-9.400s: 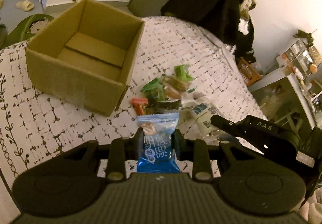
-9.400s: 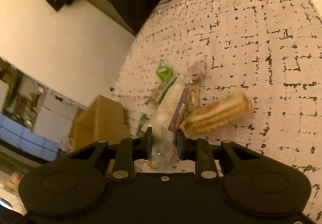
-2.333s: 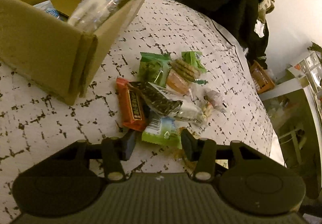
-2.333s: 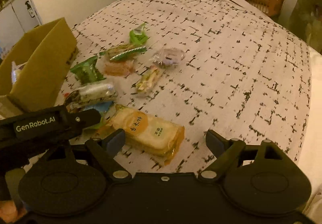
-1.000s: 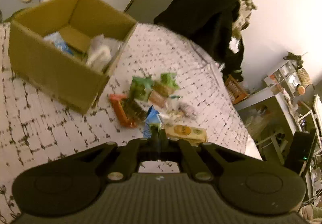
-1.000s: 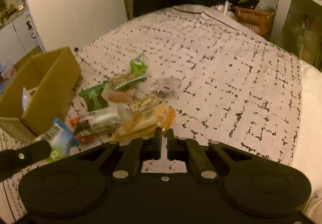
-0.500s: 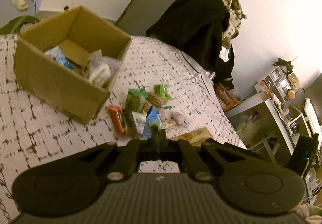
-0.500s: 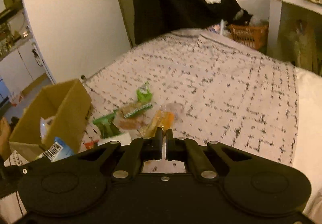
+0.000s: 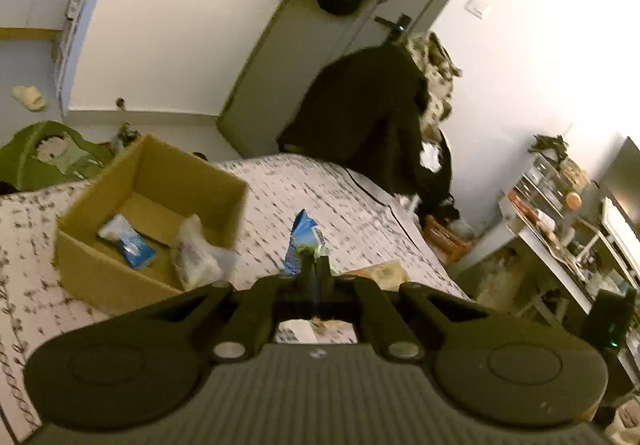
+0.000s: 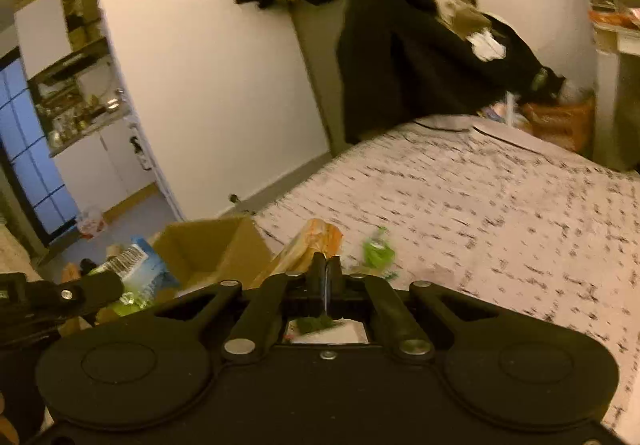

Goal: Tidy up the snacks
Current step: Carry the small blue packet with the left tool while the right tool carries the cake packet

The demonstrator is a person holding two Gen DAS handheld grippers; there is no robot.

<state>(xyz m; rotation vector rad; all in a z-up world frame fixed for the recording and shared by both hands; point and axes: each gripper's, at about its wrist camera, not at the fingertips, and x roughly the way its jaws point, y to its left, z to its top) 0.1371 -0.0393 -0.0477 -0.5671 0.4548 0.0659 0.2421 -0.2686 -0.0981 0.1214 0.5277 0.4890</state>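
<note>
Left gripper (image 9: 316,265): pressed together, a blue snack packet (image 9: 301,241) pinched by its lower end; packet held upright above the bed, right of the box.
Right gripper (image 10: 326,267): pressed together on an orange-yellow biscuit pack (image 10: 308,245), which slants up and left from the fingers.
Cardboard box (image 9: 100,277): open-topped, on the bed's left part; a blue packet (image 9: 130,245) and a clear bag (image 9: 198,257) lie inside. Near wall and right rim stand clear of both grippers.
Open room: bare patterned bedspread (image 10: 500,213) beyond and right of the snacks.
Hard to make out: green wrapper (image 10: 376,251) blurred; remaining snack pile mostly hidden behind the gripper bodies.
Room: dim warm light; dark clothes heap (image 9: 372,113) at the bed's far edge; cluttered shelves (image 9: 560,205) at right.
</note>
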